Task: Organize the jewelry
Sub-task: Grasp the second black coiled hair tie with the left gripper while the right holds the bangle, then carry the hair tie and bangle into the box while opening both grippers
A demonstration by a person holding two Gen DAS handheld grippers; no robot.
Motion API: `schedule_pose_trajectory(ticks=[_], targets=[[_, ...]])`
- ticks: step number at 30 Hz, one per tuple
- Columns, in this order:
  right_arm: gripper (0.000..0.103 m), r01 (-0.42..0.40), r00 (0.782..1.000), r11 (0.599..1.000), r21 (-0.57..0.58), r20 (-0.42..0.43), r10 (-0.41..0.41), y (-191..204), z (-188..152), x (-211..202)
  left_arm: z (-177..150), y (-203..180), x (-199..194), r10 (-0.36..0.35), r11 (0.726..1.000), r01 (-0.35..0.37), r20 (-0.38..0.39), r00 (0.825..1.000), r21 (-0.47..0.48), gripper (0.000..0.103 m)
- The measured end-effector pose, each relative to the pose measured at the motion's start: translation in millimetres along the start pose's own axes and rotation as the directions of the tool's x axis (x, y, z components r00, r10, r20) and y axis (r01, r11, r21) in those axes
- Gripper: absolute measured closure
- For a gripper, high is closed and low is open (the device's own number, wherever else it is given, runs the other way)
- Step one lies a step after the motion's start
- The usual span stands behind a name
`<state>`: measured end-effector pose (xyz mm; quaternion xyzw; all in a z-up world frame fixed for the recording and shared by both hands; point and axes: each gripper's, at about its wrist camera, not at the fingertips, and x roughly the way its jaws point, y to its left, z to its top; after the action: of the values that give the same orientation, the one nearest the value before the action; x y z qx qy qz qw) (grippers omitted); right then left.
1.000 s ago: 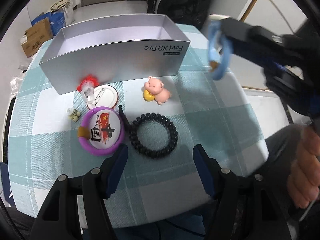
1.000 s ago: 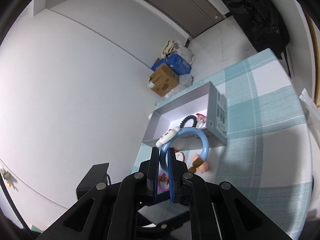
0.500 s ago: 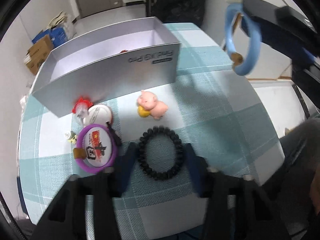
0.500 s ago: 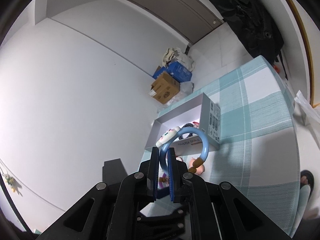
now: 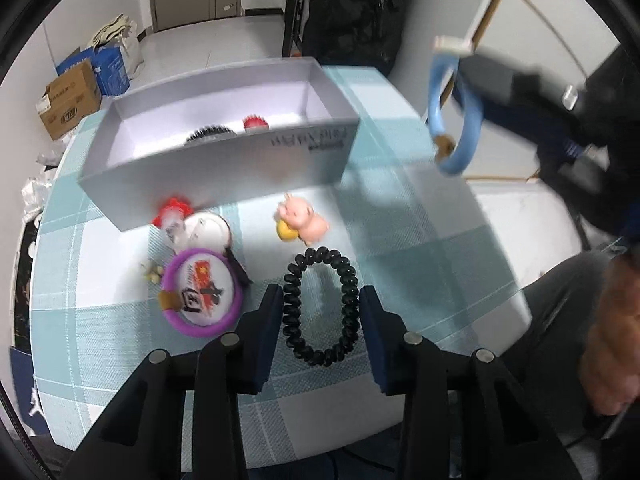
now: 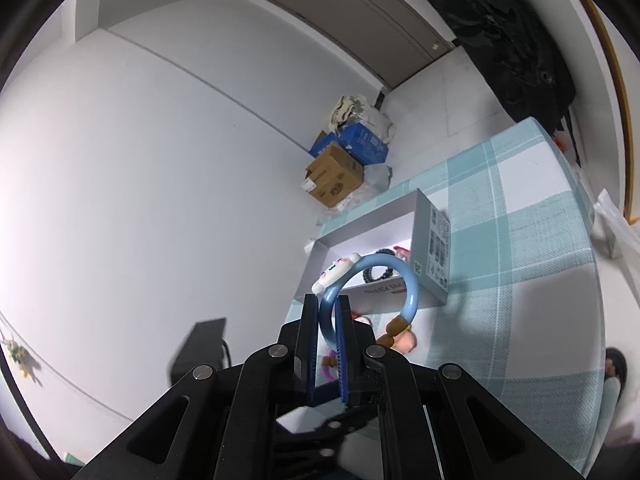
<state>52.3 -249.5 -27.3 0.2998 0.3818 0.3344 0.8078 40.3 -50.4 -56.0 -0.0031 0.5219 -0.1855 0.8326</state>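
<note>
left gripper: jaws just closing, pinching the black spiral coil hair tie over the teal checked tablecloth | right gripper: clamped on the light-blue plastic ring bracelet, held aloft

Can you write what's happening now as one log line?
left gripper: closing on black hair tie | right gripper: holding blue bracelet | box: open

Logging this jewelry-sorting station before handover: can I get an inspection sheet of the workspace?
Surface: round table, teal check cloth.
Job's things: grey box holding a black ring and a red piece; pink pig, purple bracelet, two badges, small charms outside.
Clutter: nothing seen.
Grippers: left gripper has just been closing, squeezing black coil bracelet; right gripper shut on blue bracelet, raised.
Cables: nothing seen.
Surroundings: cardboard boxes, door, black bag.
</note>
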Motion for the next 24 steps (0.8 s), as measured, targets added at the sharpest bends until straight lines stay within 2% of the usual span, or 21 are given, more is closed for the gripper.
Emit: schedule_pose_trajectory(ticks=[6,11,18,24], targets=[[0.096,0.005,1.000,1.000,-0.013,-0.017,-0.005,6,4,11,19,16,-31,-0.047,0.998,0.051,0.094,0.995,-0.039,0.070],[0.096,-0.003,1.000,0.999,-0.034,-0.011,0.002,16,22,20,36,29,-40,-0.037,0.997,0.046,0.151,0.988,-0.060,0.070],[0.096,0.001,0.999,0.999,-0.044,-0.040,-0.003,19,47,46,68,63,-27,-0.036,0.995,0.050,0.166,0.985,-0.087,0.070],[0.096,-0.001,0.997,0.998,-0.062,-0.073,-0.003,18,68,77,79,76,-13,-0.050,0.994,0.064,0.150,0.987,-0.093,0.070]])
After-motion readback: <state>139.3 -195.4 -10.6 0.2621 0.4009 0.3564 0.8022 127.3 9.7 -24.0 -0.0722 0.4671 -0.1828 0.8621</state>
